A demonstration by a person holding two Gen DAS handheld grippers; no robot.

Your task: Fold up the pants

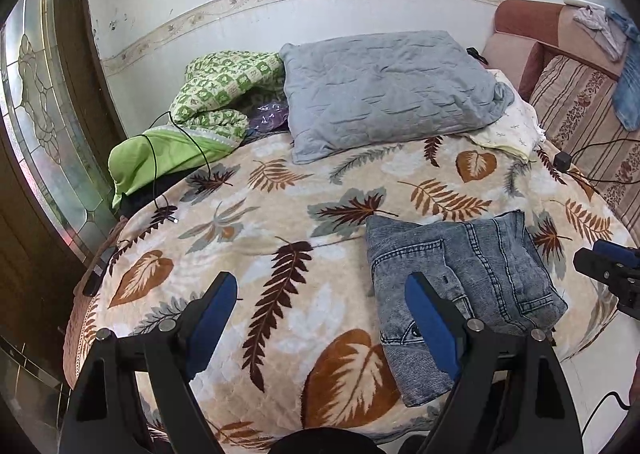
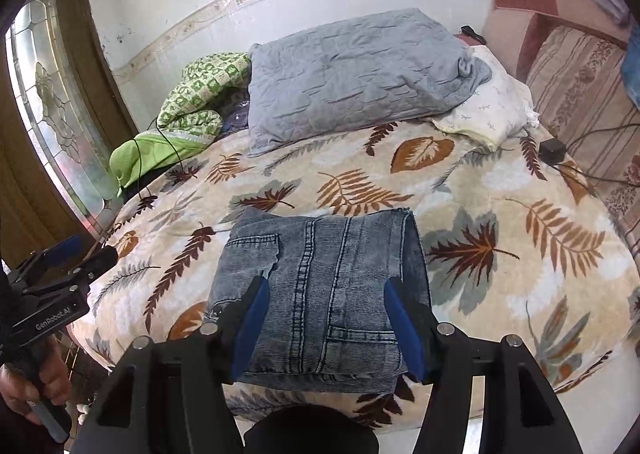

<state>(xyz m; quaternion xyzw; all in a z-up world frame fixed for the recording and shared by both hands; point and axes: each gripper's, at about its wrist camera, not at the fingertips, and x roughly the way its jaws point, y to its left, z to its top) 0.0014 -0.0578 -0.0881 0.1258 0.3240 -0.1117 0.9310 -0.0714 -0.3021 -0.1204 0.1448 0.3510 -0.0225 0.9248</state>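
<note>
On the leaf-print blanket, the jeans lie folded square.

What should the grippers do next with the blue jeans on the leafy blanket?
Probably just pull both away and stop. The faded blue denim jeans already lie in a compact folded bundle on the leaf-patterned beige blanket. The right hand-held gripper hangs open above them, gripping nothing, and the left hand-held gripper is open over bare blanket. At most, pat the top layer flat.
</note>
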